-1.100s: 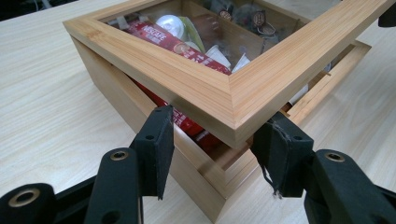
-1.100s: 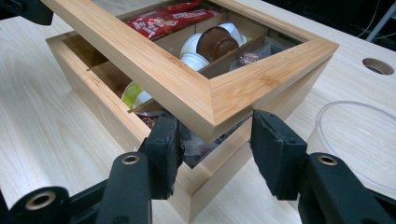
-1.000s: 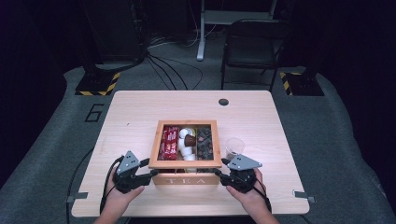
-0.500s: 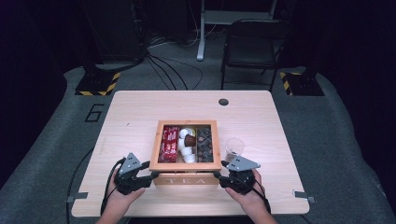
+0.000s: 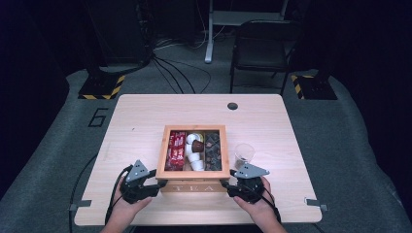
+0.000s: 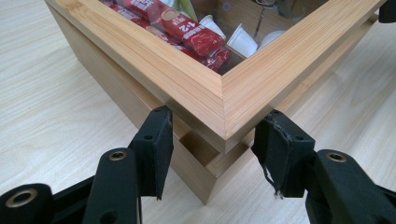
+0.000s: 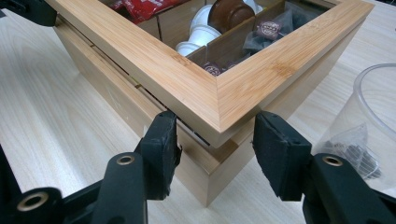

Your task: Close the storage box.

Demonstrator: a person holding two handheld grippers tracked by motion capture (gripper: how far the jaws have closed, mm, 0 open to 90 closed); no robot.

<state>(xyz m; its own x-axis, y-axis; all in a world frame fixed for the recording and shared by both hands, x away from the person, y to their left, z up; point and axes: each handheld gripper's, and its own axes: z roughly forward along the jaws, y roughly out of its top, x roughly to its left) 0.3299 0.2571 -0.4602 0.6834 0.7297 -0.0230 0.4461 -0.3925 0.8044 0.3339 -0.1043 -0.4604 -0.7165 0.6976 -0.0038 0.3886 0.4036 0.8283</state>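
The tea box [image 5: 194, 154] sits in the middle of the table [image 5: 145, 111], near my edge. Its lid looks a bit raised at the front, so I think the lid work is only just begun. My left tongs [image 6: 212, 154] sit at the front left corner, and my right tongs [image 7: 215, 151] at the front right corner. Each pair is partly open with a corner between its jaws. I cannot tell if the pads press the wood. A clear cup [image 5: 244, 154] stands just right of the box.
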